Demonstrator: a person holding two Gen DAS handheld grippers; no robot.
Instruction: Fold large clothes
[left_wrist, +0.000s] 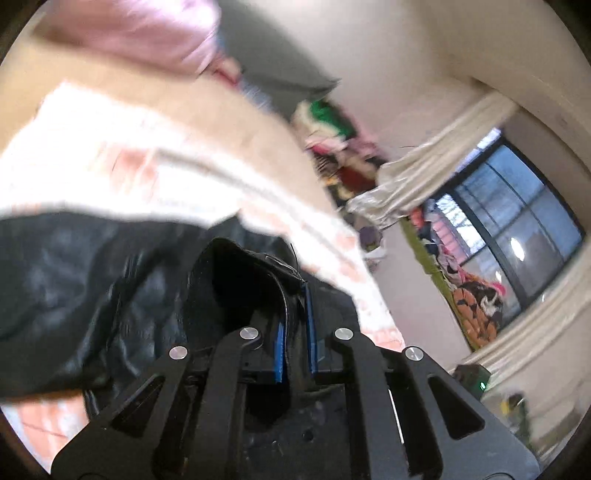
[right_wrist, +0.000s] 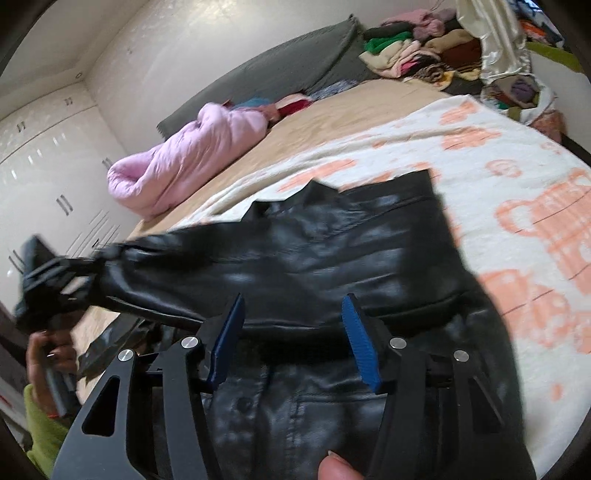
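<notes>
A black leather jacket (right_wrist: 332, 254) lies on a white blanket with orange prints (right_wrist: 517, 206) on the bed. My left gripper (left_wrist: 295, 325) is shut on the jacket's sleeve cuff (left_wrist: 243, 273) and holds it out to the left; it shows in the right wrist view (right_wrist: 74, 273) at the left edge, with the sleeve stretched from it. My right gripper (right_wrist: 291, 343) is open and empty, its blue pads (right_wrist: 360, 343) wide apart just above the jacket's body. The left wrist view is blurred.
A pink puffy jacket (right_wrist: 184, 155) lies at the far left of the bed. A pile of folded clothes (right_wrist: 413, 51) sits at the head by a grey headboard (right_wrist: 280, 70). White wardrobes (right_wrist: 48, 155) stand at left. A window with curtains (left_wrist: 517, 206) is at right.
</notes>
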